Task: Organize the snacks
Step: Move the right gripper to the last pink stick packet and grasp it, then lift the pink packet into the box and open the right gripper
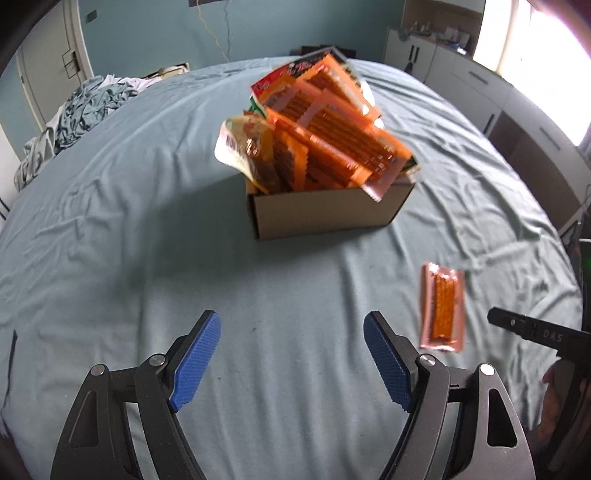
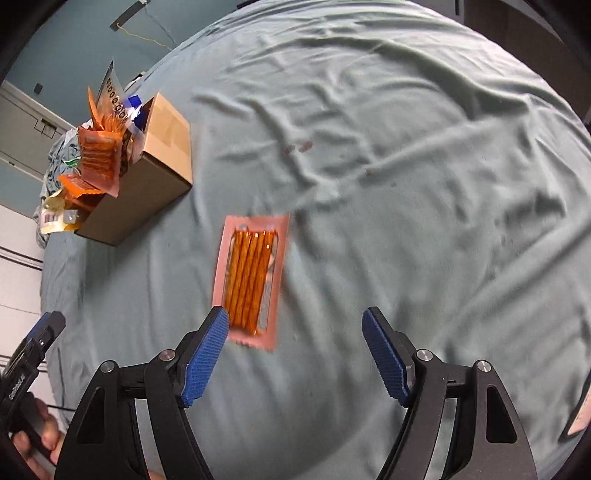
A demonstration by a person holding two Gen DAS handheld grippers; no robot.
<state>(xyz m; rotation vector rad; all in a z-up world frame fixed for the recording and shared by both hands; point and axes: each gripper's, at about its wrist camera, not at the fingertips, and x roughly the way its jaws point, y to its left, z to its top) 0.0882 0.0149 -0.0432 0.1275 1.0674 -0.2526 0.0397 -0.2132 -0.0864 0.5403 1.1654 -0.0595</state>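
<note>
snack packet [image 2: 251, 280] flat on bedsheet [image 2: 406, 184], full cardboard box [image 1: 325, 210] nearby

Bed sheet [image 1: 147, 221]: pale grey-blue, plain. Cardboard box [image 1: 325, 210]: tan-brown, unprinted. Snack packets in box [image 1: 332, 147]: mostly orange with pale pink edges; one cream with a barcode; touches of red and green. Loose snack packet [image 2: 251, 280]: pink border, clear window showing orange sticks. Left gripper [image 1: 291, 358] and right gripper [image 2: 293, 354]: black frames, blue textured pads. Wall [image 1: 147, 33]: muted teal.
</note>
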